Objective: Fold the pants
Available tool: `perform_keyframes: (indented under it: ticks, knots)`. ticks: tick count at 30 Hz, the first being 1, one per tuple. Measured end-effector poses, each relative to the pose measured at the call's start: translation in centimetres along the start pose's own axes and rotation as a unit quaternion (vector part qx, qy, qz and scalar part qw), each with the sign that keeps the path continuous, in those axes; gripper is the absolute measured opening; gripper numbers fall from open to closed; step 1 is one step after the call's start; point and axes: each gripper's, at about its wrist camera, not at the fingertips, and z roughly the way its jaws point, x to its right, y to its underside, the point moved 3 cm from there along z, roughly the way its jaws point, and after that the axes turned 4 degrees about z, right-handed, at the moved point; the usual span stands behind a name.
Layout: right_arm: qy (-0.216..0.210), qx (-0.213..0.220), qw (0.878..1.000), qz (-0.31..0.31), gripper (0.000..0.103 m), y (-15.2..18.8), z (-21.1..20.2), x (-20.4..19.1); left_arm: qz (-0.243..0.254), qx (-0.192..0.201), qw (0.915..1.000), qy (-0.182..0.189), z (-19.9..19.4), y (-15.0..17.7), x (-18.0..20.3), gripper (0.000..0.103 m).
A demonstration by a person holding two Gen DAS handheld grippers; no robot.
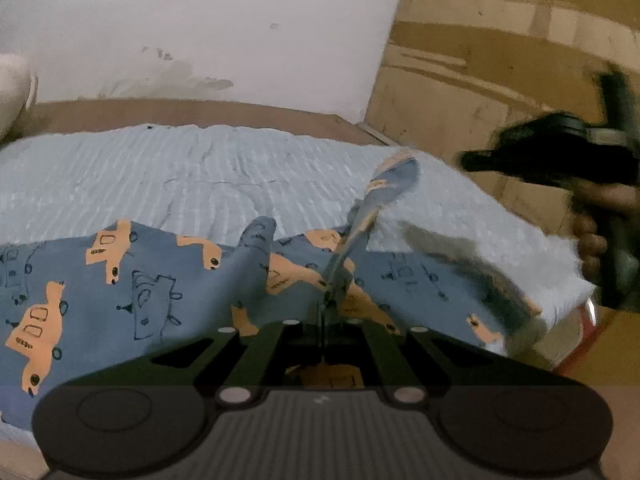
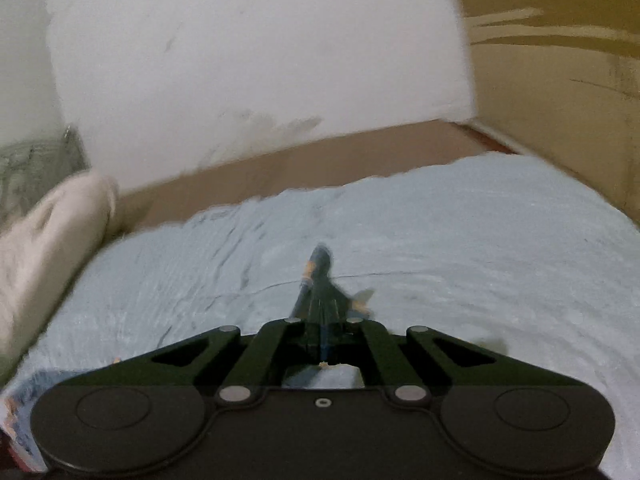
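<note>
Blue car-print pants (image 1: 140,280) lie spread on the light-blue bedspread (image 1: 200,168), near edge lifted. Left gripper (image 1: 326,300) clenched on a fabric pinch; right gripper (image 2: 320,280) clenched on another corner. Fold-over step underway; next, probably carry both edges far and lay flat.

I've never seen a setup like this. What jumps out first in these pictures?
The blue pants printed with orange cars, spread across a pale blue bedspread. Each black claw is pinched shut on a fold of that cloth: the left claw low in its view, the right claw over open bedspread. A stained white wall rises behind the bed.
</note>
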Motion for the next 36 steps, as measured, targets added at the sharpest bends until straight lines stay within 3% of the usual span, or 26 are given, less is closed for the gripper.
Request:
perform_keyframes:
  ticks: [2, 6, 8, 9, 11, 13, 17, 22, 24, 26, 29, 36]
  knots:
    - [0.006, -0.003, 0.999, 0.033, 0.000, 1.5, -1.9, 2.7, 0.013, -0.007, 0.9999, -0.003, 0.3, 0.5, 0.5, 0.000]
    - [-0.010, -0.058, 0.997, 0.053, 0.000, 5.7, -1.7, 5.4, 0.012, -0.028, 0.9995, -0.009, 1.1, 1.4, 0.7, 0.000]
    - [-0.025, -0.074, 0.995, 0.063, 0.016, 6.8, -0.9, 5.6, 0.012, -0.029, 0.9994, -0.014, 1.0, 1.8, 0.7, 0.000]
    - [-0.036, -0.078, 0.994, 0.069, 0.019, 7.3, -0.3, 5.5, 0.012, -0.028, 0.9994, -0.015, 0.9, 1.8, 0.8, 0.000]
    - [-0.046, -0.085, 0.992, 0.077, 0.037, 7.9, 0.6, 5.0, 0.012, -0.028, 0.9994, -0.017, 0.6, 1.9, 1.0, 0.000]
    - [-0.042, -0.096, 0.991, 0.078, 0.044, 8.2, 1.6, 4.8, 0.011, -0.030, 0.9993, -0.020, 0.7, 1.9, 0.9, 0.000]
    - [-0.031, -0.104, 0.990, 0.092, 0.044, 8.0, 2.9, 5.2, 0.005, -0.033, 0.9992, -0.023, 0.9, 2.0, 0.8, 0.000]
    - [-0.030, -0.099, 0.986, 0.130, 0.042, 7.3, 5.0, 7.2, 0.006, -0.033, 0.9991, -0.024, 0.8, 1.9, 0.9, 0.000]
    - [-0.022, -0.094, 0.985, 0.145, 0.031, 7.1, 6.1, 7.6, 0.007, -0.032, 0.9992, -0.024, 0.7, 1.8, 1.0, 0.000]
    - [-0.021, -0.084, 0.983, 0.162, 0.003, 6.7, 6.6, 8.1, 0.009, -0.030, 0.9992, -0.025, 0.7, 1.7, 1.0, 0.000]
    - [-0.030, -0.071, 0.981, 0.178, 0.000, 6.2, 6.4, 8.6, 0.009, -0.029, 0.9992, -0.026, 0.7, 1.6, 1.1, 0.000]
    - [-0.022, -0.044, 0.989, 0.141, 0.000, 5.9, 3.5, 8.4, 0.007, -0.027, 0.9994, -0.022, 0.7, 1.6, 1.2, 0.000]
